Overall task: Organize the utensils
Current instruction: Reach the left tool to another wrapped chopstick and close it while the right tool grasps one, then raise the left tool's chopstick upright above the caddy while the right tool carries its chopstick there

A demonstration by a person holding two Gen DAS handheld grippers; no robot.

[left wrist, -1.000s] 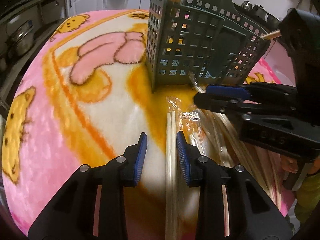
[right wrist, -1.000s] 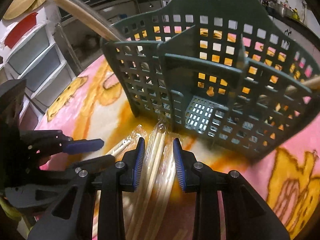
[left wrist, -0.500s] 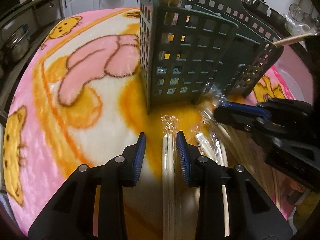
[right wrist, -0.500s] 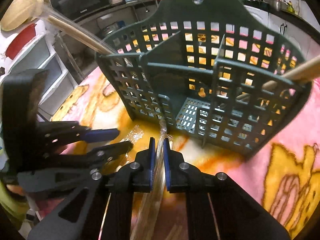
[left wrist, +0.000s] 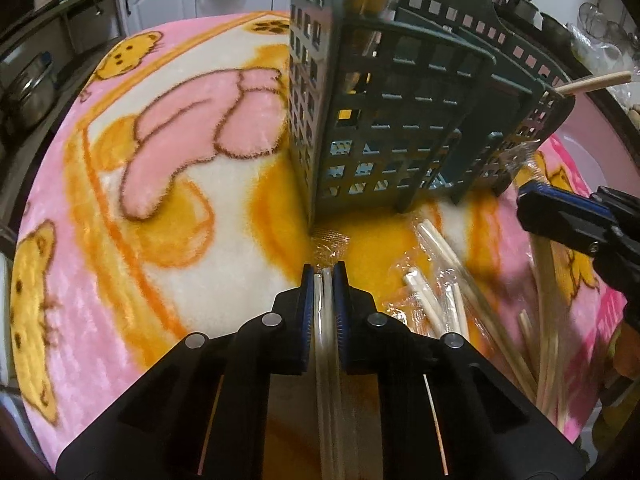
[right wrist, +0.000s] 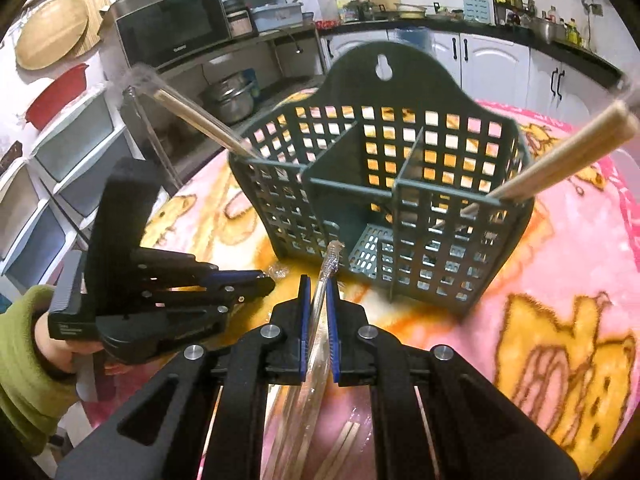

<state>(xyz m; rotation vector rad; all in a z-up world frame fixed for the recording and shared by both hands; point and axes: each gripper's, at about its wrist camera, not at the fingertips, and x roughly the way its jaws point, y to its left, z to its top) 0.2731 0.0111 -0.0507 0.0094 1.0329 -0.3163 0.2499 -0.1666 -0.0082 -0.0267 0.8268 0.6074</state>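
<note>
From the left wrist camera, the left gripper point(left wrist: 323, 280) is pinched tight on a wrapped pair of chopsticks point(left wrist: 325, 320), whose far tips stop just short of the green basket point(left wrist: 384, 128) at twelve o'clock. More wrapped chopsticks point(left wrist: 440, 280) lie loose on the pink blanket point(left wrist: 120, 200) at three o'clock; their wrappers blur together. The right gripper point(left wrist: 576, 224) enters at three o'clock, cut off by the frame edge, its fingers hard to read.

From the right wrist camera, the right gripper point(right wrist: 318, 300) is clamped on another wrapped pair point(right wrist: 322, 312), lifted and tipped toward the basket point(right wrist: 400, 184), with its lower end hidden below. Chopsticks stand in the basket's outer compartments, at ten o'clock point(right wrist: 192, 116) and two o'clock point(right wrist: 568, 160). The left gripper point(right wrist: 256, 284) sits at nine o'clock.
</note>
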